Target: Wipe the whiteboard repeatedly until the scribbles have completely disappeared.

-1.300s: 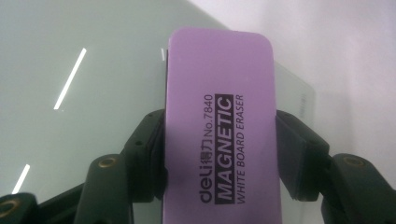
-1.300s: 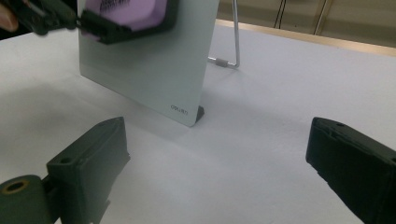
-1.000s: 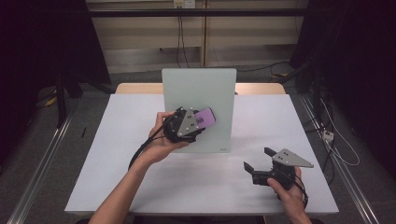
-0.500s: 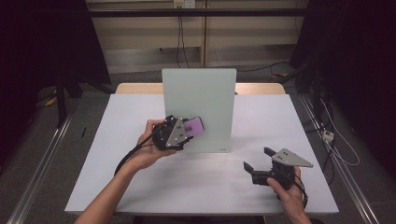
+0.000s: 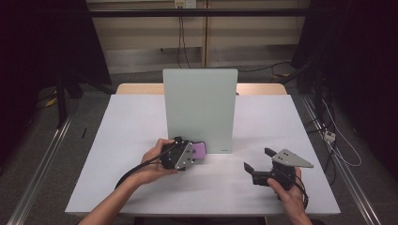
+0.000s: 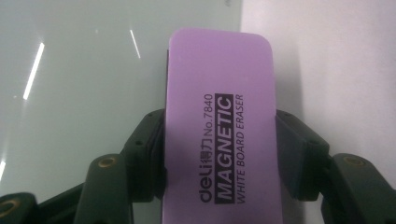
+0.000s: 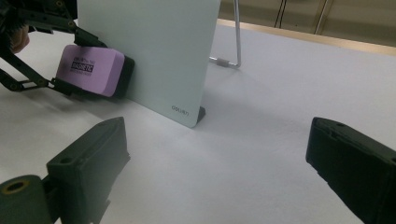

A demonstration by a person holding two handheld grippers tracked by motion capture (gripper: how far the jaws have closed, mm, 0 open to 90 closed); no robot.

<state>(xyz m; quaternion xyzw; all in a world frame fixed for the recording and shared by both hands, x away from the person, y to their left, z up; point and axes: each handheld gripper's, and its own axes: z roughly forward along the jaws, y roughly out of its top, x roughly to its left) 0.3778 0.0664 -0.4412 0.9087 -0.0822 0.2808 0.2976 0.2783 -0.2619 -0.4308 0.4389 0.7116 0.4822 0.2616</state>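
Observation:
A pale green whiteboard stands upright on the white table. My left gripper is shut on a purple magnetic whiteboard eraser, held low against the board's lower left face. In the left gripper view the eraser sits between both jaws, its label readable, with the board behind it. In the right gripper view the eraser touches the board just above the table. My right gripper rests near the front right of the table, open, with nothing between its jaws.
The board stands on a wire stand behind it and a small foot at its corner. A wooden strip runs along the table's far edge. Bare white table lies left of the board and between the two grippers.
My left gripper has carried the eraser down the face of the board, from its middle to its lower edge. The right gripper has stayed where it was.

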